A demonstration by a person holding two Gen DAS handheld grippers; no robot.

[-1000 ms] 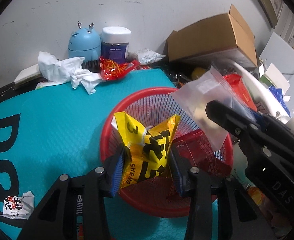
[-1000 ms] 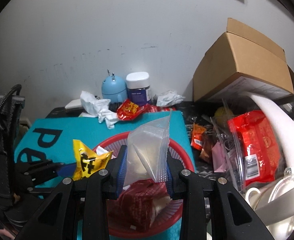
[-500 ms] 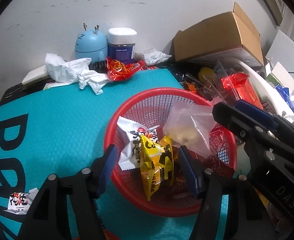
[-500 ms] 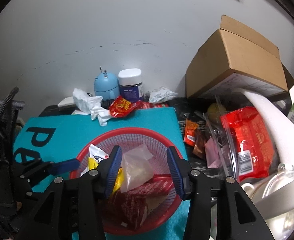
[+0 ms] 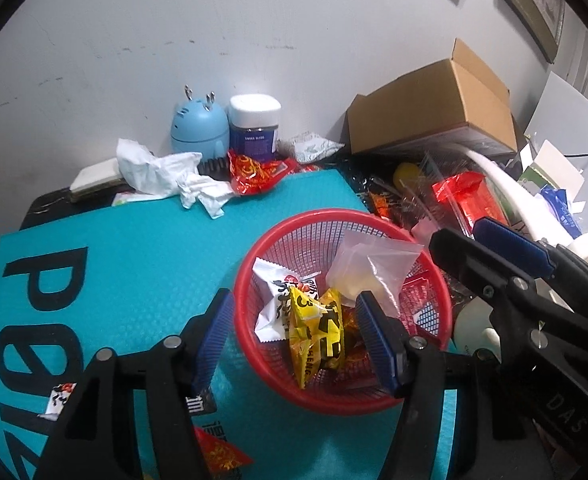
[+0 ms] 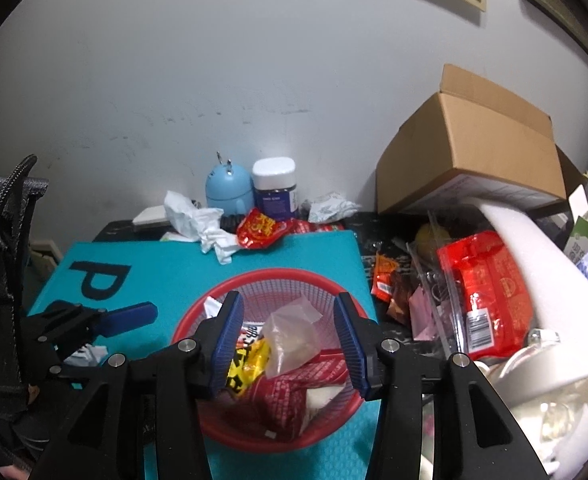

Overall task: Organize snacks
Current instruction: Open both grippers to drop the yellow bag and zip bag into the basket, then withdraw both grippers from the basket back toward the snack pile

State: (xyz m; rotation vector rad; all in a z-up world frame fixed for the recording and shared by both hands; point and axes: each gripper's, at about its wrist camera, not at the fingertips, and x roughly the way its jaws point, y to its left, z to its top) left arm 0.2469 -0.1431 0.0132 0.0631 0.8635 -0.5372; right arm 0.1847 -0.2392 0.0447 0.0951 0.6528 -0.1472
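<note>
Red basket (image 5: 434, 280) w/ snacks, cardboard box (image 5: 434, 100) behind, tissue (image 5: 161, 168) nearby

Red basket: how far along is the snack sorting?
Done: the red basket holds the yellow packet, the clear bag and a white packet. In hand: nothing; left gripper and right gripper are open. Left: the red snack and a small packet on the mat.

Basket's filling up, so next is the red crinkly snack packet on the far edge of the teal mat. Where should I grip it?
Probably pinch the red snack packet by its puffed middle, coming from above on the near, mat side: it lies flat, with crumpled tissue to its left and the jar behind.
</note>
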